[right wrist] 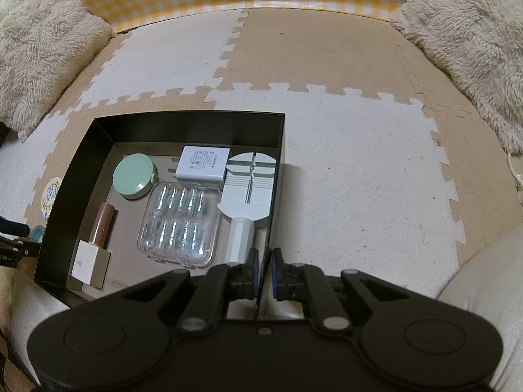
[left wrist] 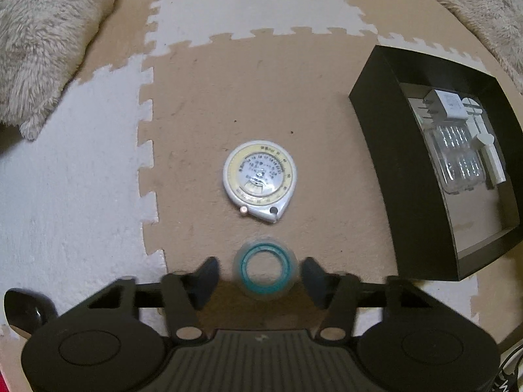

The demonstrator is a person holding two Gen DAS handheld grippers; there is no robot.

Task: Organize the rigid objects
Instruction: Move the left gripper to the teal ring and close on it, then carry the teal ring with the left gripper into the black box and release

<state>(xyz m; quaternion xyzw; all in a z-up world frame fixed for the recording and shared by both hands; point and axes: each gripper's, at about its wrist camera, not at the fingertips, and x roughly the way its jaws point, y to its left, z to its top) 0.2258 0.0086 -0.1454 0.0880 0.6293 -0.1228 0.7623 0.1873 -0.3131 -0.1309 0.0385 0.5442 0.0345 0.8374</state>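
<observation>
The left tool [left wrist: 261, 272] points down at the foam mat [left wrist: 196, 114], jaws partly apart with the tape roll [left wrist: 264, 271] between them; a thin gap shows on each side, so nothing is gripped yet. To do this well, keep the roll centred, lower until the pads span its outer wall, then close evenly, since the clear glossy ring with its teal core could squirt sideways. Just beyond it lies the round white measuring tape [left wrist: 260, 181], hard plastic with a printed dial. The right tool [right wrist: 262, 276] is pinched shut on the near wall of the black box [right wrist: 193, 127], steadying it near the mat's middle.
</observation>
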